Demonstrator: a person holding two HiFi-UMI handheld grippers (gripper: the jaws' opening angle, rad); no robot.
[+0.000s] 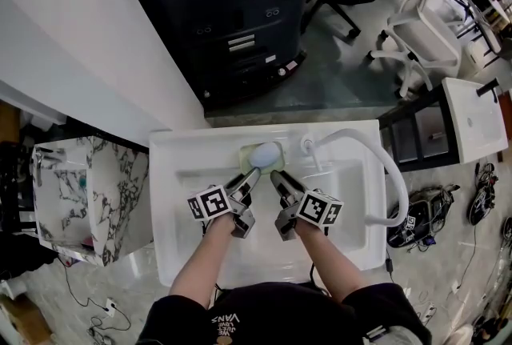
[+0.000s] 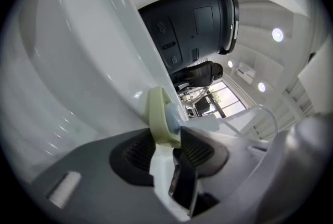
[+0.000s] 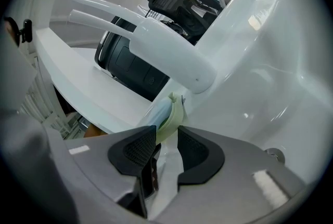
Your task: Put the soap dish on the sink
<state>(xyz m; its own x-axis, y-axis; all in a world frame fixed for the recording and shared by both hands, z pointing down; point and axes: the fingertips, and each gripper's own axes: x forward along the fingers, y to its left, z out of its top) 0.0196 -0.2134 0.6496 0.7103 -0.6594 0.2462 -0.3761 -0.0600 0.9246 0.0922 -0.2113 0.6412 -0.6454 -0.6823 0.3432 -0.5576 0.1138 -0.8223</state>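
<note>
White sink [image 1: 184, 175] ledge, far side — the soap dish [image 1: 261, 154] is held there, long axis left-right, its near rim clamped in the jaws of left gripper [image 1: 250, 175] and right gripper [image 1: 278, 177].

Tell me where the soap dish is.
Head view, centre: the soap dish is at the back of the sink, just left of the faucet, between the left claw and right claw.
</note>
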